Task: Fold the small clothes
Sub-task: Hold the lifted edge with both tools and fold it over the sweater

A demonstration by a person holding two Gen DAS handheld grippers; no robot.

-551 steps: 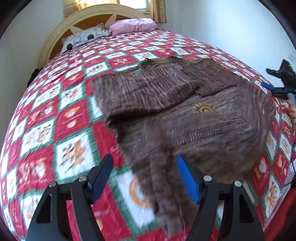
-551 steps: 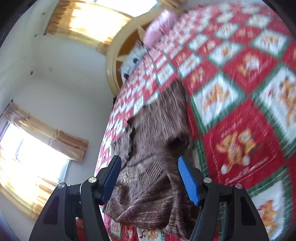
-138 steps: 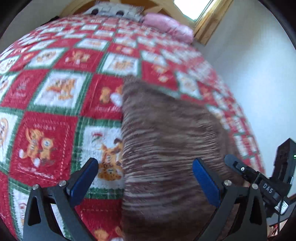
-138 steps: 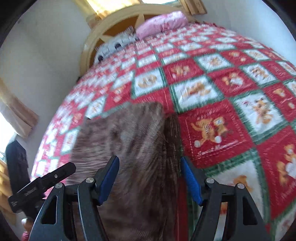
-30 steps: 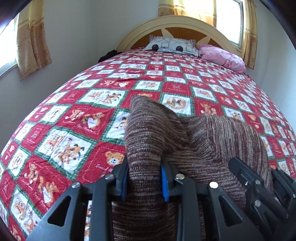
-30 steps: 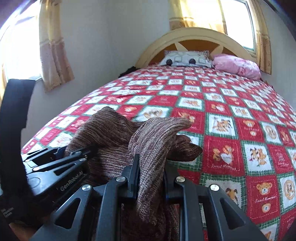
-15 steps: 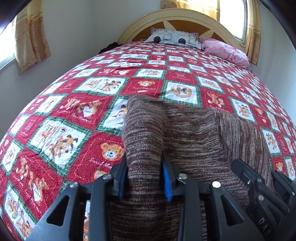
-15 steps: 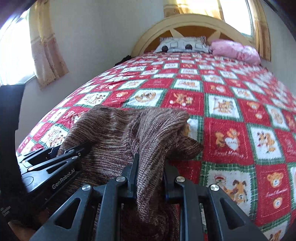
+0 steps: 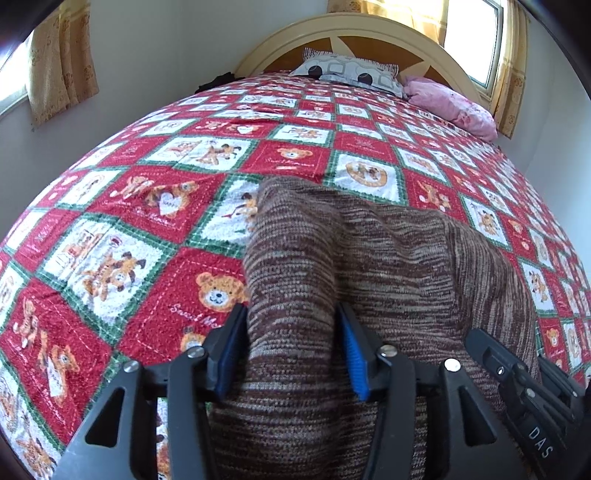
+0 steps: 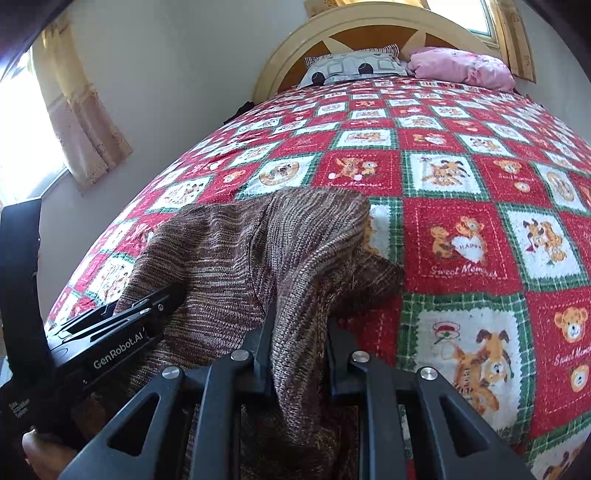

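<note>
- The left gripper [image 9: 291, 345] stands partly open; a raised fold of the brown sweater [image 9: 388, 258] runs up between its blue pads [image 9: 352, 352], and there is a gap at the right pad, so it does not pinch the cloth.
- The right gripper [image 10: 299, 328] is closed tight on a ridge of the sweater [image 10: 258, 251], which rises from between its fingers and drapes forward.
- From the left gripper, the sweater spreads ahead and to the right, lying on the quilt [image 9: 155, 229]; its far edge is a little way in front of the fingertips.
- From the right gripper, the knit bulk lies ahead and to the left, and a loose flap pokes out to the right, resting on the quilt [image 10: 480, 206].
- The right gripper's body shows at the lower right of the left view, just beside the left gripper, over the sweater.
- The left gripper's body shows at the lower left of the right view, with part of a hand [image 10: 40, 454] under it.
- Far ahead of both grippers, at the headboard [image 9: 354, 33], lie a grey pillow [image 9: 347, 72] and, to its right, a pink one [image 9: 450, 107].
- A curtain [image 10: 85, 122] hangs on the wall to the left.
</note>
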